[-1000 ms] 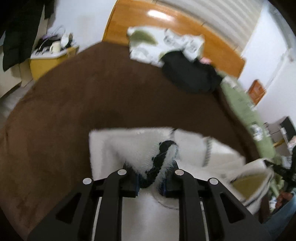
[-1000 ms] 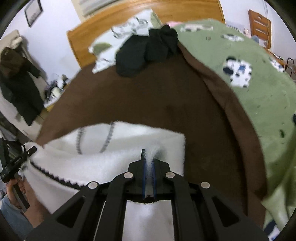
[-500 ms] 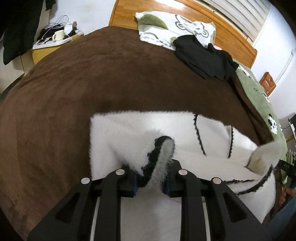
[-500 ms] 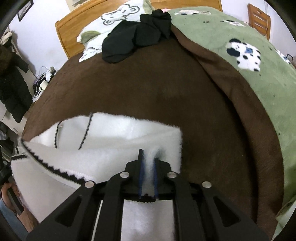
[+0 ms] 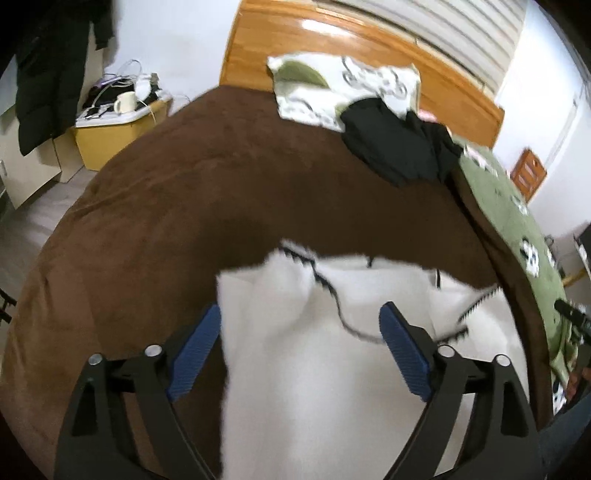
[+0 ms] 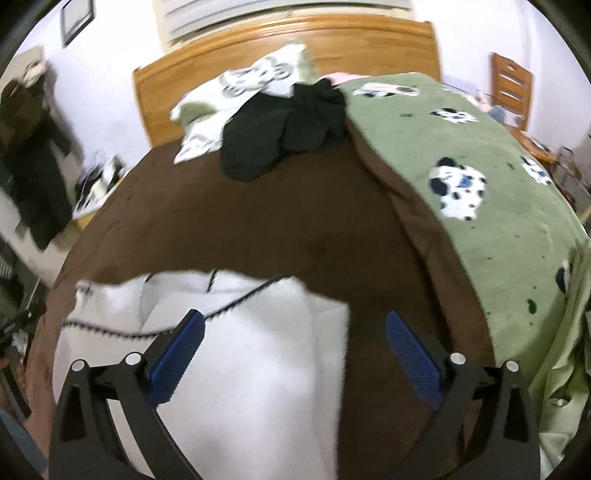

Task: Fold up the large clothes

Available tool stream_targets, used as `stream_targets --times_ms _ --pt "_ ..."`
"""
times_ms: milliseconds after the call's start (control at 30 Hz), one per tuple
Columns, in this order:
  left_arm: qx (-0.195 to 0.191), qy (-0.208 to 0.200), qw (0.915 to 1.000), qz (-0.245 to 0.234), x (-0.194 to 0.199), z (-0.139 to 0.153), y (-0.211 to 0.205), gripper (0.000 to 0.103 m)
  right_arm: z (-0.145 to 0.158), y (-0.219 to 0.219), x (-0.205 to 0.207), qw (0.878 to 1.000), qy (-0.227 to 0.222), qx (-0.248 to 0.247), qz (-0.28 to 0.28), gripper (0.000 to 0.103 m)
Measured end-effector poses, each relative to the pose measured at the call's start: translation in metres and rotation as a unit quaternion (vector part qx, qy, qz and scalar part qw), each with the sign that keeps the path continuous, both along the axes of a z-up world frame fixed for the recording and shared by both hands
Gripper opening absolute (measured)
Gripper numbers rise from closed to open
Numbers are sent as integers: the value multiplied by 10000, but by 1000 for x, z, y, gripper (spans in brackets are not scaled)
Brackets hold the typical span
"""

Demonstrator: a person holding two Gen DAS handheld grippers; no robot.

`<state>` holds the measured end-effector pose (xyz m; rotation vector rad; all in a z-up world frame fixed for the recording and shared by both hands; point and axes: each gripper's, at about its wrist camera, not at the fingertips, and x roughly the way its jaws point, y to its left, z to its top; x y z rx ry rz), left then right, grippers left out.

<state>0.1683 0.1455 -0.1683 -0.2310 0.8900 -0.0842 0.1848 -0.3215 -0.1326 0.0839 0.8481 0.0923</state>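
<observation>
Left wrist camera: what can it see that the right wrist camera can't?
Only the left wrist view clearly shows a white mug on a yellow bedside box. Only the right shows a wooden chair and a framed picture. Both show the fluffy white garment on the brown blanket, a black clothes heap, and open jaws.

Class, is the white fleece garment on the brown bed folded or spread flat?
Folded: the white fleece garment lies in doubled layers, its black-stitched edge crossing the top.
</observation>
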Motion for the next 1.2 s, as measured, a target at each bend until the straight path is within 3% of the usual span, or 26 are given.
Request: stream_targets --times_ms 200,433,600,733,933,1100,1200 --pt "-109 467 9984 -296 -10 -26 -24 89 -24 48 -3 9969 380 -353 592 97" --pt "-471 877 9937 -523 -11 -65 -53 89 -77 98 7 9889 968 -599 949 97" --pt "-235 907 9931 -705 -6 -78 -73 91 -112 102 19 9858 1228 -985 583 86" --pt "-66 839 9935 -761 3 -83 -80 92 -120 95 27 9855 1233 -1104 372 92" --pt "140 664 9952 -708 17 -93 -77 96 -126 70 45 9867 1209 -1080 -93 92" --pt "239 523 9976 -379 31 -97 -62 96 -129 33 56 9862 1209 -918 -657 92" --pt "294 448 9981 -291 39 -100 -57 96 -133 24 59 9853 1195 -934 -791 98"
